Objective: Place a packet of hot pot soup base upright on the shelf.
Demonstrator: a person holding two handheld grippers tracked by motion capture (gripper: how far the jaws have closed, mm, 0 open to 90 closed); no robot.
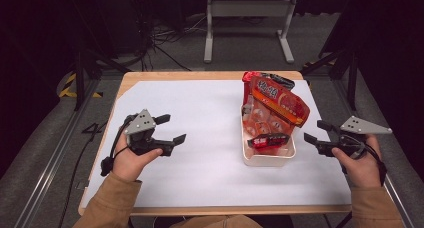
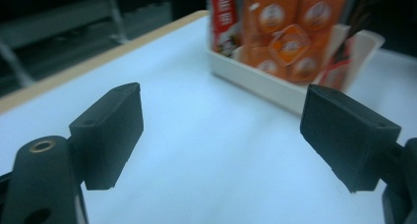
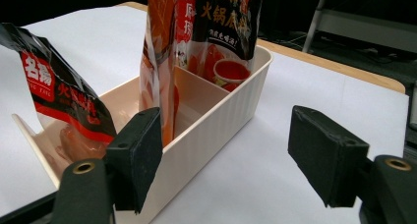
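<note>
Here, both pairs of fingers stand wide apart with nothing between them. The left gripper (image 1: 170, 129) hangs over the bare white table cover (image 1: 200, 113), well apart from the cream bin (image 1: 267, 159); the right gripper (image 1: 317, 132) sits just beside the bin's right wall, not touching it.

The right gripper view puts its own black pads (image 3: 327, 155) either side of the bin's ribbed outer wall and reveals a divider inside it, with a tall orange pouch (image 3: 160, 62) upright against the partition, a dark-labelled pouch (image 3: 223, 32) behind it and a red-and-black packet (image 3: 59, 94) leaning at the near end. From the high view those pouches read as one red heap (image 1: 272, 110) rising out of the bin, tilted toward the table's far edge. The left gripper view instead catches small orange sachets (image 2: 290, 40) showing through a clear pouch face.

The left gripper view is soft with blur, and the packets' tops are cut off in both gripper views. The print on them is too small to read from above.
</note>
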